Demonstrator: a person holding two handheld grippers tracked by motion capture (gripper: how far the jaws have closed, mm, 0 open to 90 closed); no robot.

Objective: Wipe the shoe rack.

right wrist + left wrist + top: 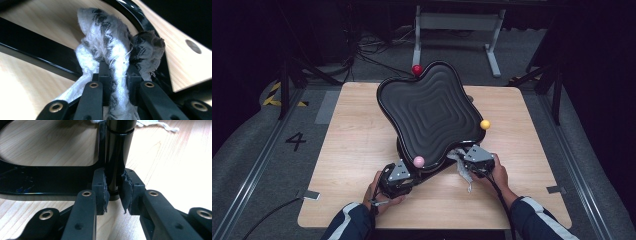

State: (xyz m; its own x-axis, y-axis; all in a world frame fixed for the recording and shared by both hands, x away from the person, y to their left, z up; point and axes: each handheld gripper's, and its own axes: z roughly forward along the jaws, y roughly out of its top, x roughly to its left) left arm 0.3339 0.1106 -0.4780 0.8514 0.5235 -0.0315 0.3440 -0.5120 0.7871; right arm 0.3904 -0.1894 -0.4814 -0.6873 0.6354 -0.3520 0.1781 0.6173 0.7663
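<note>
**Tray stand wiped, two tongs engaged**

One black wavy tray (431, 107), tilted on its stand at bench (357, 150) centre. Three balls on its rim: red (417, 69), yellow (485, 124), pink (418, 161). One white cloth (107, 37).

Left tongs (115, 192): narrow gap, clamped on the stand's black post (117, 157). Right tongs (116, 75): pinched together on the cloth, which presses against the tray's near edge.

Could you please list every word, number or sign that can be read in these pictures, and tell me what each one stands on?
"4": a dark numeral on the grey floor left of the table.
Yellow and black hazard stripes, a sign without text, on the floor at the far left.
Nothing else is legible: the black tray, the white cloth and the black post show no lettering.
</note>
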